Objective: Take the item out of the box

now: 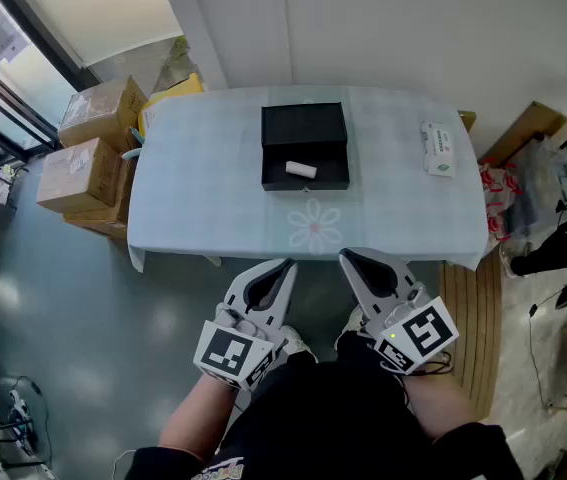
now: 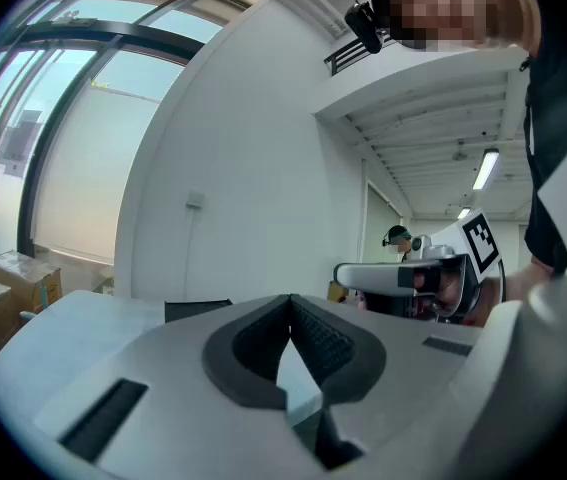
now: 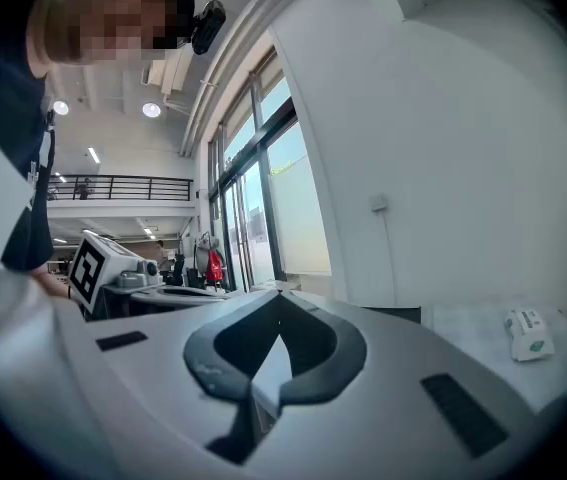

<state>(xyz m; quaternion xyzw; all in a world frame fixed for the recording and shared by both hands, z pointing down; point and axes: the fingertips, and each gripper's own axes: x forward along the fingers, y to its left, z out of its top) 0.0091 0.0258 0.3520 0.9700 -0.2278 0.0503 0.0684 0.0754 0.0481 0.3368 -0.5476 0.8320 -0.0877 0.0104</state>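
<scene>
Worktop: a table (image 1: 203, 193) under a pale blue cloth with a faint flower print (image 1: 315, 224) near its front edge.
Black box: it lies open (image 1: 304, 125) near the middle of the worktop, with its lid laid flat on the far side and its tray toward the person.
Item: a small white cylinder (image 1: 301, 170) lies on its side inside the tray of the black box, a little left of the middle.
Packet: a white and green packet (image 1: 438, 149) lies flat near the worktop's right end, well apart from the black box.
Left claw: the left claw (image 1: 285, 266) is held low in front of the person's body, short of the worktop's front edge. Its jaws are pressed together at the tips and nothing is between them.
Right claw: the right claw (image 1: 349, 257) is beside the left claw at about the same height. Its jaws are pressed together and it holds nothing.
Floor: stacked cardboard boxes (image 1: 81, 173) stand left of the worktop.
</scene>
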